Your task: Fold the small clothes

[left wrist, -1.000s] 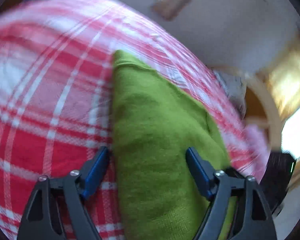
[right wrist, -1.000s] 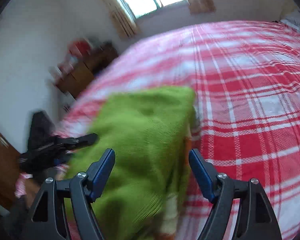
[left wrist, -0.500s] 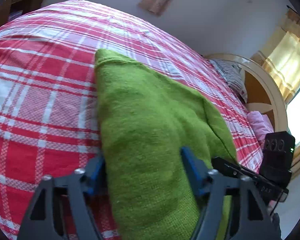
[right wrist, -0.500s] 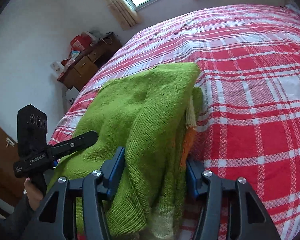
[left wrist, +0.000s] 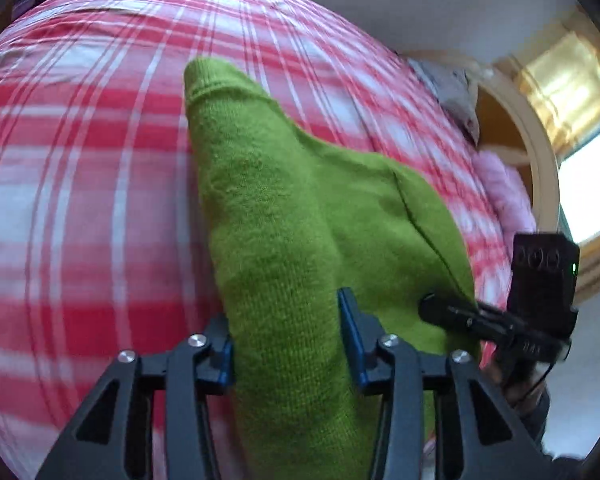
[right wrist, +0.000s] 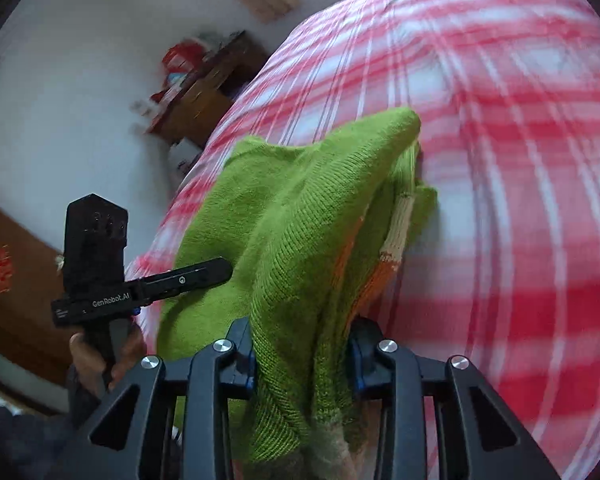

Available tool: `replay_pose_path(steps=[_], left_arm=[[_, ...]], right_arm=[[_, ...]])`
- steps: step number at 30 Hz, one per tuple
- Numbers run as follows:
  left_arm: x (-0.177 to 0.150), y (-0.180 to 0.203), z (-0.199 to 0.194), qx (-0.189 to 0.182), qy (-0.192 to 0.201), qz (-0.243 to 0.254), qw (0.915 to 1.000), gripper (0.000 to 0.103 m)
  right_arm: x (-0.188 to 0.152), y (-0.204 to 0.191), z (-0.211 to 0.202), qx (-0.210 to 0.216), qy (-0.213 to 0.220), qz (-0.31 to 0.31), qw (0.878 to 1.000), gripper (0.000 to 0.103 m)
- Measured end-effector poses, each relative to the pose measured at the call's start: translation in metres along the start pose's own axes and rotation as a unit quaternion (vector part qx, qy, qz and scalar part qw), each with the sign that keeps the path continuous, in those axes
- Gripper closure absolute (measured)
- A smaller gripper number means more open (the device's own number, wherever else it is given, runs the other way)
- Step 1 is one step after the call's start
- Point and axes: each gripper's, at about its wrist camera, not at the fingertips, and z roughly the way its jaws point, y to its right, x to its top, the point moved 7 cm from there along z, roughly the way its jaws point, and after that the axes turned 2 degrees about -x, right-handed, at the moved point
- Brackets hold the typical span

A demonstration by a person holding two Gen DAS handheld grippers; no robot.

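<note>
Green knitted sweater [left wrist: 300,216], small, with orange and cream stripes showing inside its fold, lies bunched on a bed covered by a red and white plaid sheet [left wrist: 80,184]. Its near edge rises up between the fingers of both grippers, while the far end stretches away ahead of them and rests on the sheet.

The left gripper [left wrist: 286,344] has just been closing, and its blue pads now press a thick wad of green knit from both sides. The right gripper [right wrist: 302,354] has also just been closing and pinches several layers together, the striped inner layer included. Seen from the right wrist, the left gripper sits off to the left, just beside the same garment, held by a person's hand [right wrist: 100,356].

Risks, as a judgement: each pinch takes a bulky bundle rather than one clean edge, so a loose layer may slide out when lifted. The two holds look uneven, which could pull the fold crooked. The far end may drag on the sheet and crumple, and the sheet itself could get caught beneath the pads.
</note>
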Motion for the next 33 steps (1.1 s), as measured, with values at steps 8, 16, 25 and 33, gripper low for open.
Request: replay_pose_path(steps=[8, 16, 25, 33], left_arm=[[0.010, -0.005, 0.015, 0.054, 0.058, 0.035, 0.9962, 0.005], [0.007, 0.003, 0.018, 0.098, 0.079, 0.068, 0.9897, 0.020], [0.002, 0.024, -0.005, 0.118, 0.113, 0.070, 0.9840, 0.067], [-0.011, 0.031, -0.025, 0.150, 0.122, 0.083, 0.9776, 0.069]], right_arm=[[-0.025, 0.012, -0.002, -0.041, 0.065, -0.008, 0.997, 0.035], [-0.014, 0.010, 0.011, -0.062, 0.093, -0.036, 0.993, 0.039], [-0.021, -0.021, 0.002, -0.136, 0.104, -0.067, 0.983, 0.066], [-0.039, -0.060, -0.014, -0.171, 0.143, -0.087, 0.971, 0.067]])
